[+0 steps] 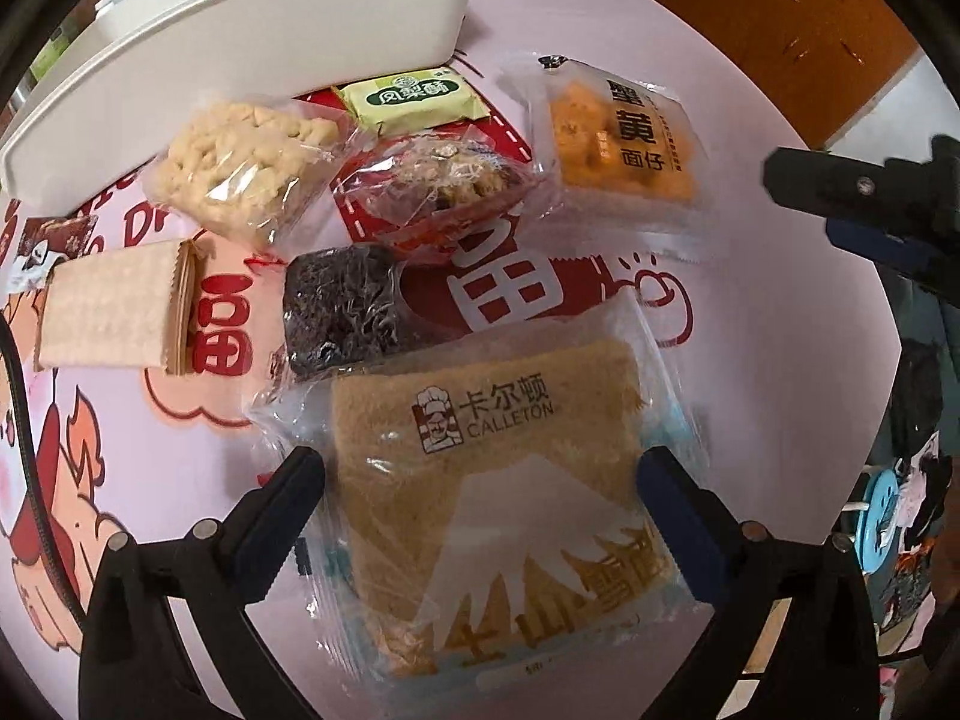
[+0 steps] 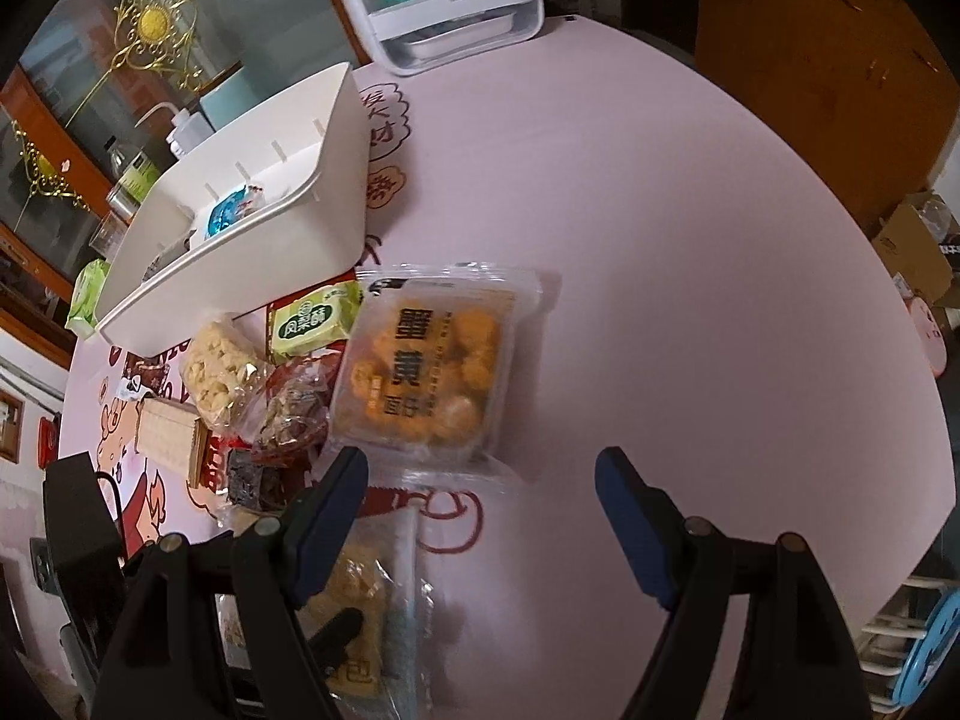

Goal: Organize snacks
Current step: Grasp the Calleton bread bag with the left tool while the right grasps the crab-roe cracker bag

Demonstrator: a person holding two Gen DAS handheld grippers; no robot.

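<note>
Nearest, left hand-held gripper (image 1: 483,483) has its fingers spread wide on either side of the bread pack (image 1: 504,492), which lies flat on the pink table (image 1: 750,312); can't tell whether the pads touch the wrapper. Right hand-held gripper (image 2: 483,480) is wide open too, holding nothing, hovering over bare table just beside the orange snack pack (image 2: 420,366). Just past the bread pack sits a dark cake (image 1: 342,306), with a cracker pack (image 1: 114,306) well to its left. Behind those, a red-wrapped pastry (image 1: 438,192) touching a puffed rice bar (image 1: 240,168). Further back, a green pastry pack (image 1: 414,99) lies against the white bin (image 2: 288,228). Bin holds a blue packet (image 2: 225,213). Farthest, a white appliance (image 2: 456,6) at the table edge.
</note>
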